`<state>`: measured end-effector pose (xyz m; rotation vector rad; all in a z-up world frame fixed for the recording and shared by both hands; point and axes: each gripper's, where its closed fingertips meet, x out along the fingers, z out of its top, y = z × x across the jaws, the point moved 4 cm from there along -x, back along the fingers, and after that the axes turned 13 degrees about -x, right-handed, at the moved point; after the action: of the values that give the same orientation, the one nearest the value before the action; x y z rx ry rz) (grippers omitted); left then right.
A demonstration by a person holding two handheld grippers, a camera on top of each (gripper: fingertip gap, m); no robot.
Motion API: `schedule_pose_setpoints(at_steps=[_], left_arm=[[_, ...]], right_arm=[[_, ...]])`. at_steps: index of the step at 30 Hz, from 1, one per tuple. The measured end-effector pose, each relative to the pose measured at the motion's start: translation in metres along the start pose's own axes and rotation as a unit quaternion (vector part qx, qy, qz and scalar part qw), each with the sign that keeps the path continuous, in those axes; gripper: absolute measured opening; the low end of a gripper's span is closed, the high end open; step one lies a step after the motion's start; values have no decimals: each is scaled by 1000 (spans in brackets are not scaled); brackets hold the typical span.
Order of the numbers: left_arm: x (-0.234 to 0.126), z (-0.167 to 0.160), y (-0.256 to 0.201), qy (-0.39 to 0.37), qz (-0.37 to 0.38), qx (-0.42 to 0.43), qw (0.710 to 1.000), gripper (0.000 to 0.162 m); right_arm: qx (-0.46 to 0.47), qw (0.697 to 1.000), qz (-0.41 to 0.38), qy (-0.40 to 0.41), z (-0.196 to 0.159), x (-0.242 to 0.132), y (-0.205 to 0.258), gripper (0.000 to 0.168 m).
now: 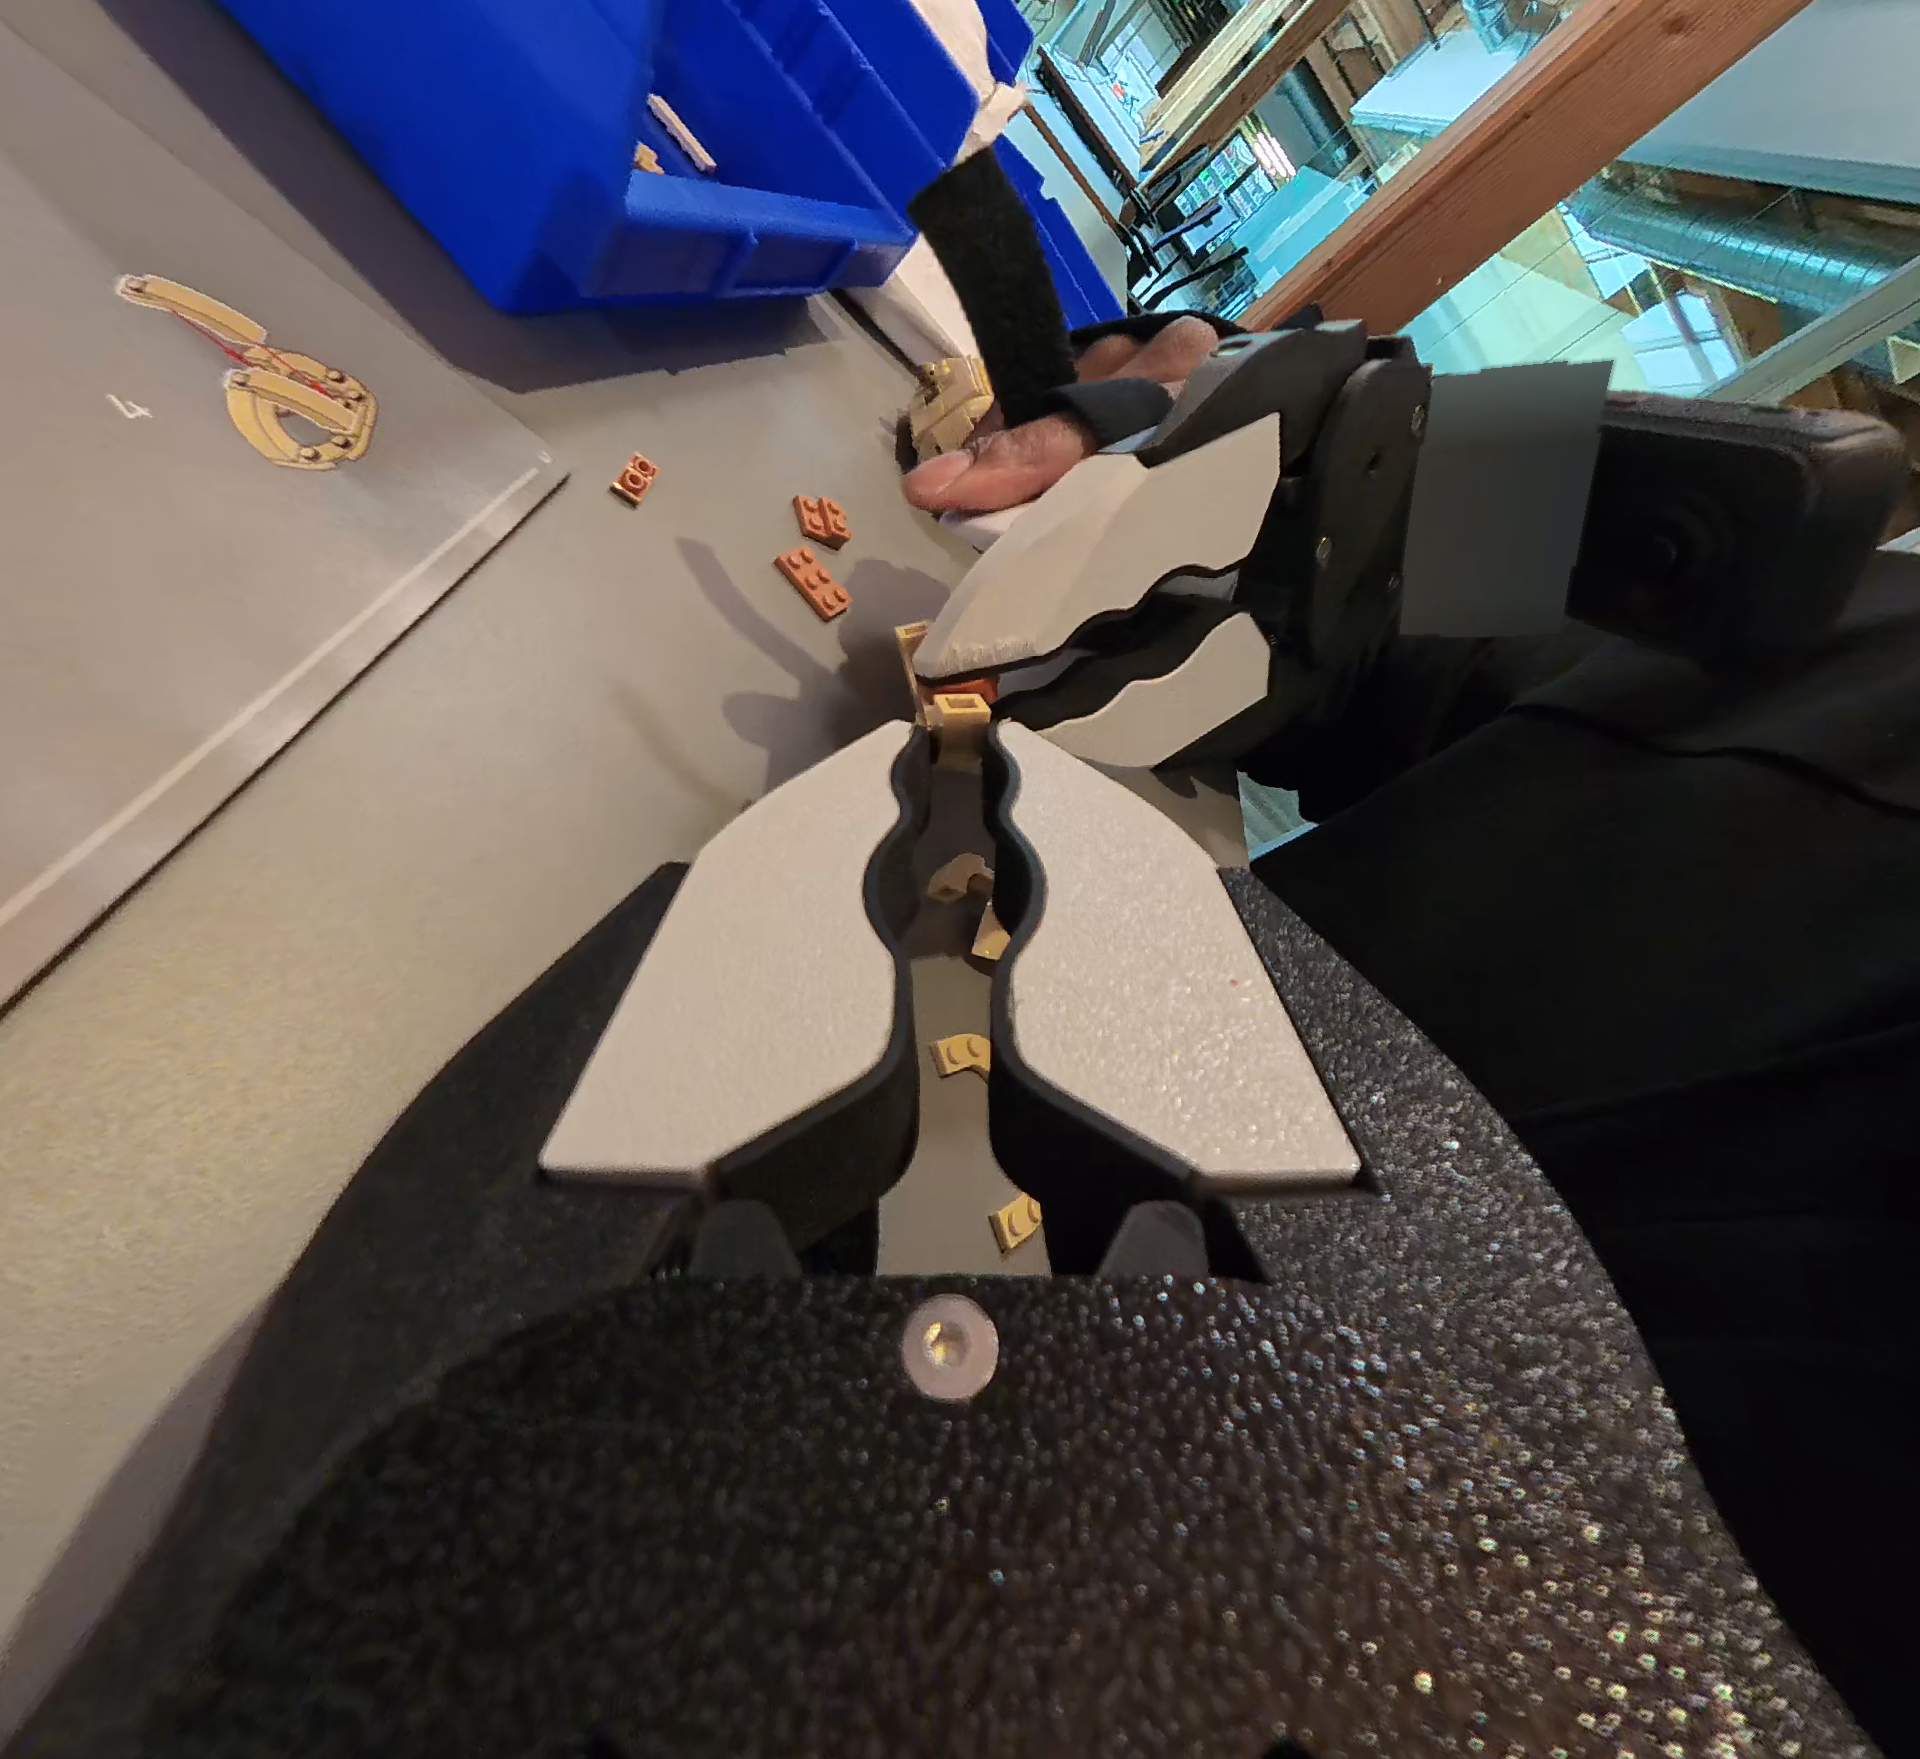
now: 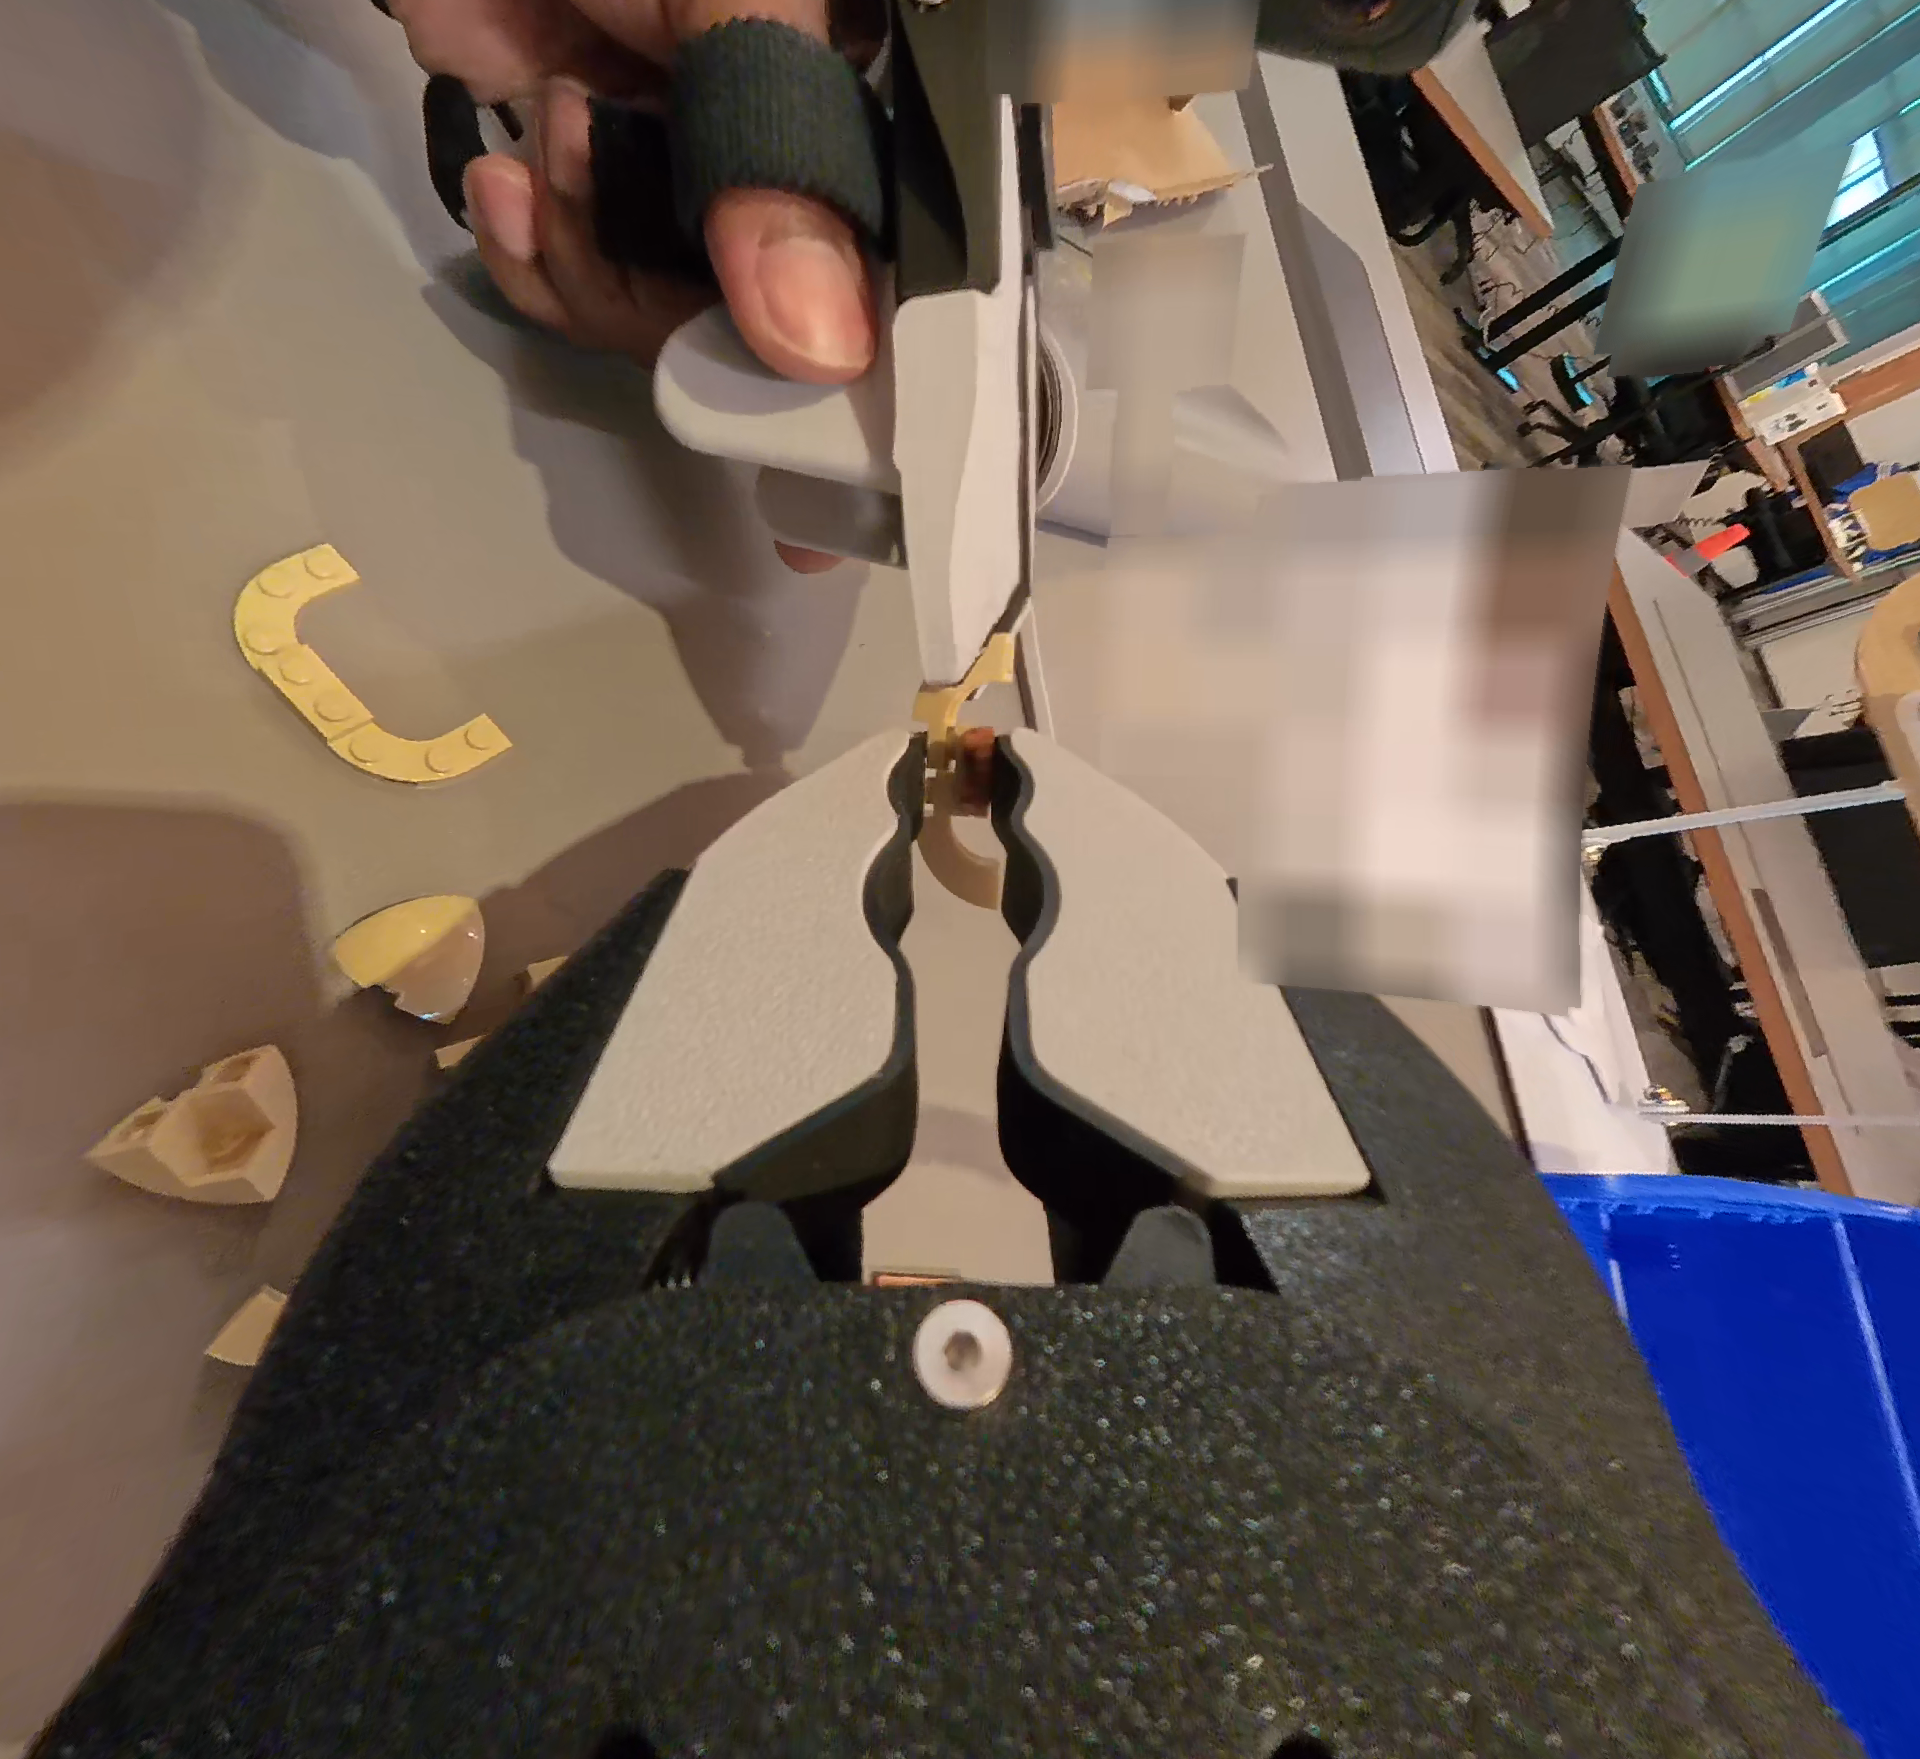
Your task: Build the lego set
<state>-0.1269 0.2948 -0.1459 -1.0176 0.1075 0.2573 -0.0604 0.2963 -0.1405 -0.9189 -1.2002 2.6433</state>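
Tongs meet tip to tip: your left tongs [image 1: 956, 733] pinch the tan arch [image 1: 954, 712], your right tongs [image 2: 961, 764] clamp a brown plate [image 2: 977, 769] against it for pressing together. Spare plates [image 1: 816, 566] lie beyond on the desk [image 1: 520, 774].

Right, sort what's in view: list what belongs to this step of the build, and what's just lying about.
In use:
left gripper, shut on the tan curved piece
right gripper, shut on the tan-and-brown assembly

Lying about:
three brown plates
U-shaped tan plate
tan dome pieces
instruction sheet
blue bins
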Motion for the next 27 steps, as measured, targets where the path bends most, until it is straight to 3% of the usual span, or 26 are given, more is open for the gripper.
schedule_pose_setpoints(at_steps=[11, 19, 27], left_arm=[[-1, 0, -5, 22, 5, 32, 999, 15], [2, -2, -1, 16, 23, 41, 999, 8], [4, 0, 5, -23, -5, -28, 999, 8]], right_arm=[[93, 994, 41, -28, -1, 0, -2, 12], [73, 997, 28, -15, 0, -1, -2, 12], [18, 999, -13, 25, -1, 1, -2, 12]])
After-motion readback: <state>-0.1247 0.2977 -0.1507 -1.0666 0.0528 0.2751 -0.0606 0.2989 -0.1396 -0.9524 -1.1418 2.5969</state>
